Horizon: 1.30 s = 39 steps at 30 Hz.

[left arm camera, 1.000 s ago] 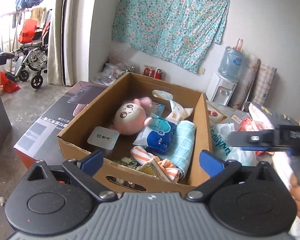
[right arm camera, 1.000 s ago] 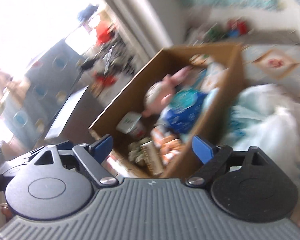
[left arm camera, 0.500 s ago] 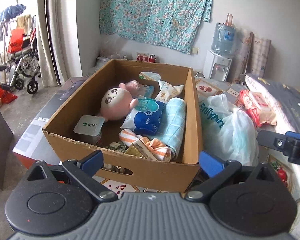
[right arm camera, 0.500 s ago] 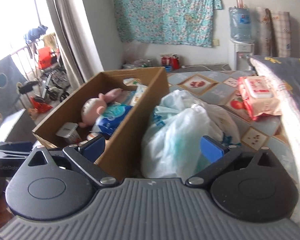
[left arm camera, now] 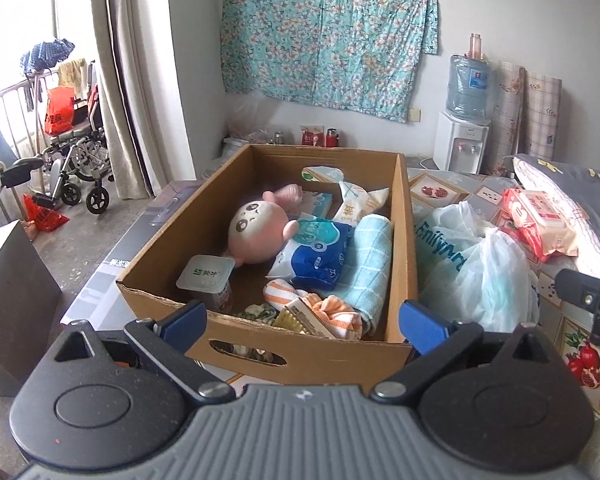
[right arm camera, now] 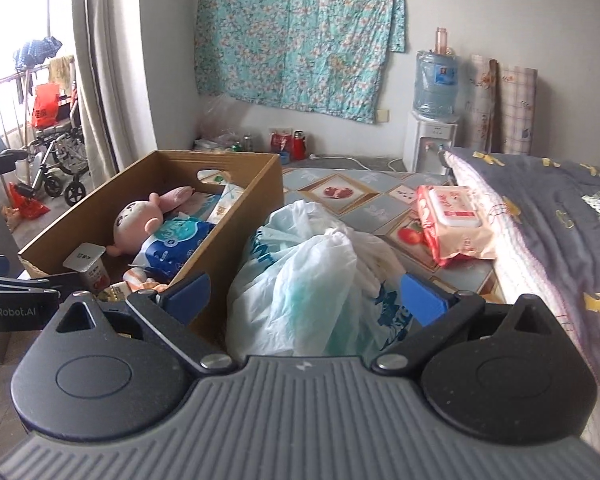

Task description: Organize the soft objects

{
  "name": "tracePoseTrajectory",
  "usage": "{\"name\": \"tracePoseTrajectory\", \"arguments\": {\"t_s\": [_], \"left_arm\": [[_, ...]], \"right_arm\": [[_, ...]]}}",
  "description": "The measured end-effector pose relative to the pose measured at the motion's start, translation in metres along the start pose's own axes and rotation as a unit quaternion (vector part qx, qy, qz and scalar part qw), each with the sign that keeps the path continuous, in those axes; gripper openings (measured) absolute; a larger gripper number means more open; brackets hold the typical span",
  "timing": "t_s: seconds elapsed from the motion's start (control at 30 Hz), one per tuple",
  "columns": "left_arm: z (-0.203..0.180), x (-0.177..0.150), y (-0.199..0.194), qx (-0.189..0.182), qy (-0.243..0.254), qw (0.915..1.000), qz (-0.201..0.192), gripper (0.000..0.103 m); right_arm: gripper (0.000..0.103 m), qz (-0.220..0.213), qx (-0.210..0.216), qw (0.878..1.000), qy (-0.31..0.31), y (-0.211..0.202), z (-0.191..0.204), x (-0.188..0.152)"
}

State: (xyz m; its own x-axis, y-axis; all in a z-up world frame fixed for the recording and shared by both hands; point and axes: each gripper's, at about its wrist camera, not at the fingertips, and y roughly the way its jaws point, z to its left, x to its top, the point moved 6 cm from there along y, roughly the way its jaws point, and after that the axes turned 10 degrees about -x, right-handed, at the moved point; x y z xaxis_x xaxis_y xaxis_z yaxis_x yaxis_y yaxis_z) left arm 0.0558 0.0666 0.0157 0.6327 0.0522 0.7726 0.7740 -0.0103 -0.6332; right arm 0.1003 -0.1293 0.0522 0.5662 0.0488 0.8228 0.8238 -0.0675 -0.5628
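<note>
The white plastic bag point(right arm camera: 300, 276) – crumpled, translucent, blue lettering – sits just right of the cardboard box point(right arm camera: 236, 216). Both the right gripper point(right arm camera: 304, 296) and the left gripper point(left arm camera: 300, 320) stand wide, holding nothing.

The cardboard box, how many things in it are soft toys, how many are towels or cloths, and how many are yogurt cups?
In the cardboard box, what can be told apart:
Soft toys: 1, the pink doll
Towels or cloths: 2, the light blue towel and the orange striped cloth
Yogurt cups: 1, the yogurt cup
Total: 4
</note>
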Motion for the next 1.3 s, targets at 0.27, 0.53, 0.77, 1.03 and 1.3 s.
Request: {"name": "tracePoseTrajectory", "arguments": {"t_s": [0.27,0.53,0.77,1.03,1.3], "left_arm": [[0.007,0.004,-0.002,-0.012,-0.015,0.9998,-0.006,0.103],[0.014,0.004,-0.004,-0.015,-0.030,0.9994,-0.001,0.103],[0.012,0.002,-0.007,-0.006,-0.009,0.9999,-0.001,0.103],[0.009,0.000,-0.005,-0.008,0.007,0.9999,0.006,0.103],[0.014,-0.002,-0.002,-0.014,-0.011,0.9997,0.018,0.103]], "right_arm": [[0.102,0.001,0.024,0.999,-0.023,-0.002,0.007,0.013],[0.102,0.016,0.039,0.999,-0.009,-0.002,0.019,0.005],[0.102,0.032,0.044,0.998,0.021,0.002,0.020,-0.002],[0.102,0.027,0.046,0.998,0.038,0.002,0.017,0.000],[0.102,0.026,0.051,0.998,0.039,0.000,0.018,-0.001]]}}
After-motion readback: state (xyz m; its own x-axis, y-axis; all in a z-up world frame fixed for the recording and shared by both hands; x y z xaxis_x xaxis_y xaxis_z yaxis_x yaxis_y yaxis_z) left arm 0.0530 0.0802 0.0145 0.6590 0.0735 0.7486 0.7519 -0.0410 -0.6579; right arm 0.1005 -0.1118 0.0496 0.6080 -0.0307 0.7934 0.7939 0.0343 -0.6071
